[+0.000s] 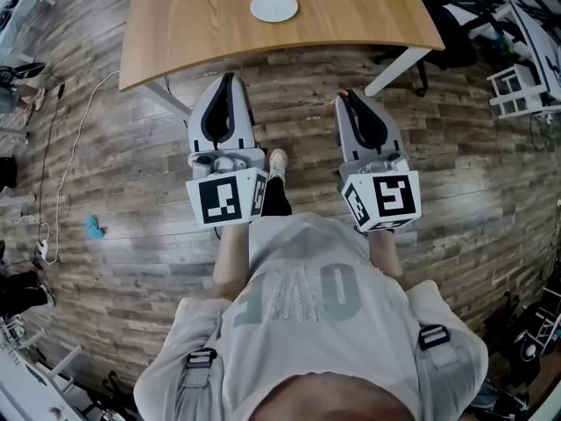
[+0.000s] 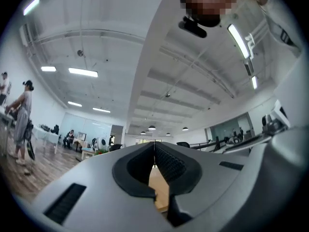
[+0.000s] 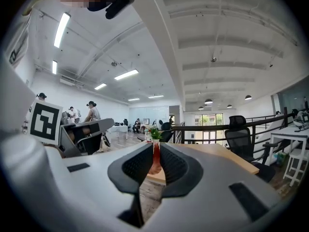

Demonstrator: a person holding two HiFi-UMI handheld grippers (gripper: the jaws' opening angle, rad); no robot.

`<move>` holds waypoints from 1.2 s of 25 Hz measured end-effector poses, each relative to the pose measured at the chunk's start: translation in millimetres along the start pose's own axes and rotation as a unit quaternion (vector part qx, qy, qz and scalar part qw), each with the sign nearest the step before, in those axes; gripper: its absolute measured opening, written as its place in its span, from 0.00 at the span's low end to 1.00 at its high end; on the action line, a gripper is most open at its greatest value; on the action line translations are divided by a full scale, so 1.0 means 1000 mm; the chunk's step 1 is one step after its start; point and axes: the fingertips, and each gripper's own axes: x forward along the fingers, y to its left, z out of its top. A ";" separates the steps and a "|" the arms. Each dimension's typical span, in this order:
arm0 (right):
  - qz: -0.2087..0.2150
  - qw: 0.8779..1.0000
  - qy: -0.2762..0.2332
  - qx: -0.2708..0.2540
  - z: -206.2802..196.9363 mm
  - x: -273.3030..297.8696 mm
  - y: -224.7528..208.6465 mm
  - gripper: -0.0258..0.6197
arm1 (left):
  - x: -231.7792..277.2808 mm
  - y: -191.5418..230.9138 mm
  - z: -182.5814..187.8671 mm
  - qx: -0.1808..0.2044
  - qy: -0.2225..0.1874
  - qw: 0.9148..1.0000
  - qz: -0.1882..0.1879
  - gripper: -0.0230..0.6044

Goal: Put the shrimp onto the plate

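A white plate (image 1: 273, 7) lies empty on the far middle of the wooden table (image 1: 368, 16). I stand back from the table's near edge with both grippers held over the floor, pointing at it. My right gripper (image 1: 348, 95) is shut on a red-orange shrimp (image 3: 155, 162), which shows pinched between the ribbed pads (image 3: 170, 164) in the right gripper view. My left gripper (image 1: 230, 77) is shut with its tips meeting (image 2: 154, 146) and nothing held; only a strip of the table's wood (image 2: 159, 187) shows behind the pads.
White table legs (image 1: 394, 70) stand below the near edge. A blue thing (image 1: 94, 227) and a cable (image 1: 66, 174) lie on the plank floor at left. A white rack (image 1: 515, 86) stands at right. People (image 2: 21, 120) stand far off.
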 end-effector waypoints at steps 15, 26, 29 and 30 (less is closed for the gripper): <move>0.015 1.000 -0.008 -0.007 0.023 0.170 -0.031 0.12 | 0.146 0.049 -0.035 0.114 0.028 0.992 -0.047 0.05; 0.010 1.000 0.019 -0.004 0.014 0.225 -0.056 0.12 | 0.197 0.088 -0.069 0.057 0.047 0.997 -0.027 0.05; 0.016 1.000 0.021 -0.004 0.012 0.242 -0.074 0.12 | 0.216 0.088 -0.077 0.057 0.052 0.997 -0.017 0.05; 0.021 1.000 0.021 -0.003 0.011 0.247 -0.078 0.12 | 0.220 0.088 -0.079 0.059 0.054 0.997 -0.013 0.05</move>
